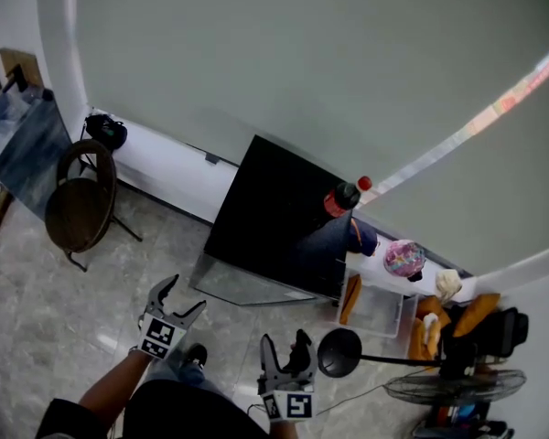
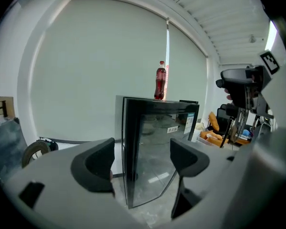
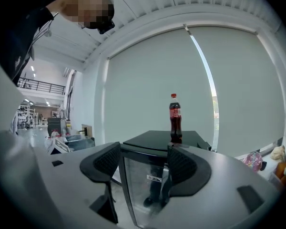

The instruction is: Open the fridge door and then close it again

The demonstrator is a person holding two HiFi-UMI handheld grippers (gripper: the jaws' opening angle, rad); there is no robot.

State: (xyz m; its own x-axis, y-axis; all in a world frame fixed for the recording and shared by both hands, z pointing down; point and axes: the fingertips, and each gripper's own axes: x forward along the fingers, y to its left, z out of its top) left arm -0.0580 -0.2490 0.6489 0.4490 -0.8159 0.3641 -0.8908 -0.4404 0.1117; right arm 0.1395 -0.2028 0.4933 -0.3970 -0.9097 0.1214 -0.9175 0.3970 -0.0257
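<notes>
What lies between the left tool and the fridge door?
Only bare floor, as the head view shows; the left tool stands short of the fridge door.

The fridge (image 1: 274,208) is glossy black; the bottle (image 1: 340,199) is dark brown with a red cap and label. The left gripper (image 1: 185,293) and right gripper (image 1: 284,337) are grey with black-and-white square markers.

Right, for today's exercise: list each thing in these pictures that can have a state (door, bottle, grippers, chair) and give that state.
Glass door of the small black fridge: closed.
Red-capped dark cola bottle: upright on the fridge, cap on.
Left gripper: open, nothing between its jaws.
Right gripper: open, nothing between its jaws.
Brown round folding chair: unfolded, standing.
</notes>
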